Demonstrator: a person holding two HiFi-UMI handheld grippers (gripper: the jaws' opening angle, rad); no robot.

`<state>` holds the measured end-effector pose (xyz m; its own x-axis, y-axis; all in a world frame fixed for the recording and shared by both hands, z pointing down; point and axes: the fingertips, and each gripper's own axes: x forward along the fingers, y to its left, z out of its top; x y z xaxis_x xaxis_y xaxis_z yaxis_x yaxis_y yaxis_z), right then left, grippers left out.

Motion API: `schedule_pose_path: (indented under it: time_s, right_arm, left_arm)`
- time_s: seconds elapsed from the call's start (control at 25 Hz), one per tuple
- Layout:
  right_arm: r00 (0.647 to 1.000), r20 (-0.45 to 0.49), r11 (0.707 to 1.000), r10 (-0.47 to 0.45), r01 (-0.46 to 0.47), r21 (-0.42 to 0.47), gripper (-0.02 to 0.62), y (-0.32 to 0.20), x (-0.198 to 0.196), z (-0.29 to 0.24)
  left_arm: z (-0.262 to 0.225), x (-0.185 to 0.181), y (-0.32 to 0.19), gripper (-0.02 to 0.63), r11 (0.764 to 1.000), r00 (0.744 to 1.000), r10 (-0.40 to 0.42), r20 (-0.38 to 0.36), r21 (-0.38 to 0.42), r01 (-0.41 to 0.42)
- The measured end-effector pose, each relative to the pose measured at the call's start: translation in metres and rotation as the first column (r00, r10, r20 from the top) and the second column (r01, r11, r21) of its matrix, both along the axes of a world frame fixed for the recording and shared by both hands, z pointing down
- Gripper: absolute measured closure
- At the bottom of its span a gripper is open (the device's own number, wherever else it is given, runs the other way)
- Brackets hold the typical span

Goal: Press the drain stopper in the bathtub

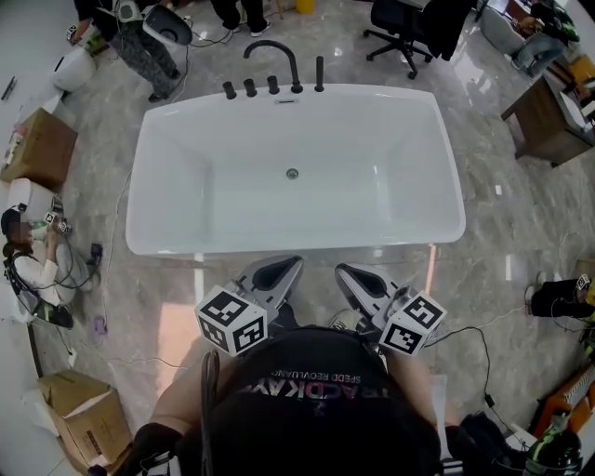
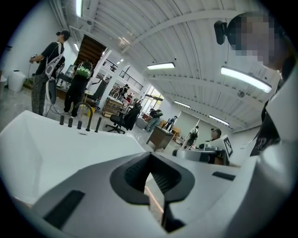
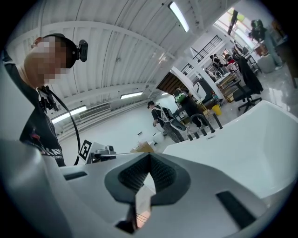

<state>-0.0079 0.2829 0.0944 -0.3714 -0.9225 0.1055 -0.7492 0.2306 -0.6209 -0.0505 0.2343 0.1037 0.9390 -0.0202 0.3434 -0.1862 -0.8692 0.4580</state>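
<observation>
A white bathtub (image 1: pixel 158 232) fills the middle of the head view, empty, with a small round metal drain stopper (image 1: pixel 292 173) in its floor. A black faucet (image 1: pixel 275 54) with handles stands on the far rim. My left gripper (image 1: pixel 288 264) and right gripper (image 1: pixel 346 271) are held close to my chest, just short of the tub's near rim, and point up and away from me. Both look shut with nothing between the jaws. The left gripper view shows its jaws (image 2: pixel 150 156) meeting over the tub's rim (image 2: pixel 42 148). The right gripper (image 3: pixel 149 156) looks the same. The stopper is hidden in both gripper views.
Cardboard boxes (image 1: pixel 35 147) (image 1: pixel 85 411) lie on the marble floor at the left, near a seated person (image 1: pixel 28 265). Other people stand at the far left. An office chair (image 1: pixel 405 28) and a wooden desk (image 1: pixel 548 119) are at the far right. Cables trail on the floor (image 1: pixel 483 344).
</observation>
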Motion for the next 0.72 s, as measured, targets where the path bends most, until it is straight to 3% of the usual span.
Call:
schedule_pose_path:
  time_s: [0.32,0.72]
  right_arm:
    - [1.0,-0.01,0.999,-0.022,0.021,-0.036,0.58,-0.076,-0.017,0.001]
    - [1.0,-0.011,0.997,-0.019,0.018,-0.075,0.58,-0.159,-0.06,0.008]
  left_arm:
    - [0.004,-0.02,-0.072,0.598,0.999,1.0,-0.026,-0.008,-0.033,0.026]
    - [0.018,-0.071,-0.15,0.598,0.997,0.999,-0.039,0.001,-0.071,0.039]
